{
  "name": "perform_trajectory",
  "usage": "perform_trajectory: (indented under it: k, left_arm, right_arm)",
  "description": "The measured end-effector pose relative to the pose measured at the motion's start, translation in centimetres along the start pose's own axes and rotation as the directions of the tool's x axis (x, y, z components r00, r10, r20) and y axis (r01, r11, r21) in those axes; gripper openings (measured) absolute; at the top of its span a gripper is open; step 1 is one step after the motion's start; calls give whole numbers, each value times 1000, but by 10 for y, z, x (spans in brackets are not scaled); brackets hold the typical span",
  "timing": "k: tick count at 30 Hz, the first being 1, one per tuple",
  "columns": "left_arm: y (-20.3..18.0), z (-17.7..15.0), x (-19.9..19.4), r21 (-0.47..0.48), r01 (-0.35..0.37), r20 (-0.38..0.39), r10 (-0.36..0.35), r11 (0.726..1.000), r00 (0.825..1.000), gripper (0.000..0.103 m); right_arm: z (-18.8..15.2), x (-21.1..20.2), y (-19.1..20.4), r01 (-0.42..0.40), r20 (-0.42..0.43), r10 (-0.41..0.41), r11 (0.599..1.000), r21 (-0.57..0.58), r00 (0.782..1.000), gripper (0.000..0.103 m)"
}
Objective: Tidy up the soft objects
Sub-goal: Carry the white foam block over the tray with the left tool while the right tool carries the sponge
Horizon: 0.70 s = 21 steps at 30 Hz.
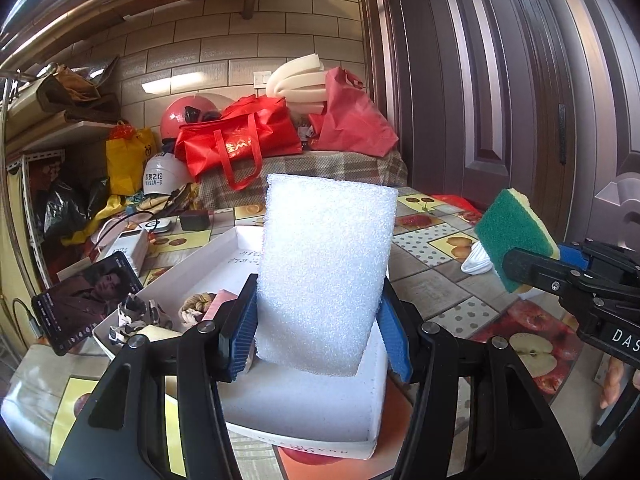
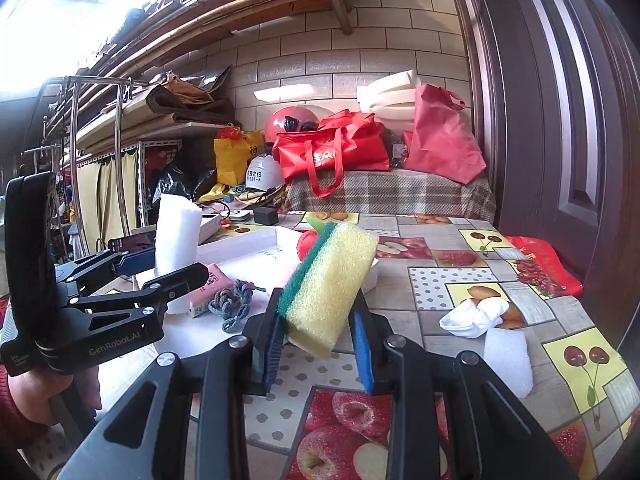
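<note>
My left gripper (image 1: 316, 344) is shut on a white foam block (image 1: 326, 272) and holds it upright above a shallow white box (image 1: 308, 412). The block also shows in the right wrist view (image 2: 176, 236). My right gripper (image 2: 318, 352) is shut on a yellow sponge with a green scouring side (image 2: 332, 280), held above the table; it also shows in the left wrist view (image 1: 516, 232). In the box lie a pink bar (image 2: 210, 286), a grey knitted piece (image 2: 232, 300) and patterned cloth (image 1: 134, 316).
On the fruit-print tablecloth (image 2: 440, 288) lie a white sock bundle (image 2: 476, 318), a small white foam piece (image 2: 508, 360) and a red packet (image 2: 544, 264). A phone (image 1: 86, 300) leans at the left. Red bags (image 2: 332, 152) and helmets crowd the back.
</note>
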State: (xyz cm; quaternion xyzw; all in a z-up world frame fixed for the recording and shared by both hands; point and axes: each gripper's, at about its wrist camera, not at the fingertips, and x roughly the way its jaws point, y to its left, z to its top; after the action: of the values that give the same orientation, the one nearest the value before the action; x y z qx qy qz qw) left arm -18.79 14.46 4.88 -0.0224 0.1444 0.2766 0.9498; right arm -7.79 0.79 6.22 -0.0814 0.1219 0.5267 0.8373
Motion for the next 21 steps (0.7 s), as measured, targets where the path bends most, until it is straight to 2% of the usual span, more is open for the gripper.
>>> perform_trajectory:
  k: [12, 21]
  left_arm:
    - [42, 2, 20, -60, -75, -9, 75, 995, 997, 55]
    - [68, 7, 41, -105, -130, -4, 130, 986, 991, 55]
  right_arm:
    - [0, 35, 20, -42, -68, 41, 999, -5, 997, 30]
    - [4, 57, 42, -79, -76, 76, 996, -43, 994, 30]
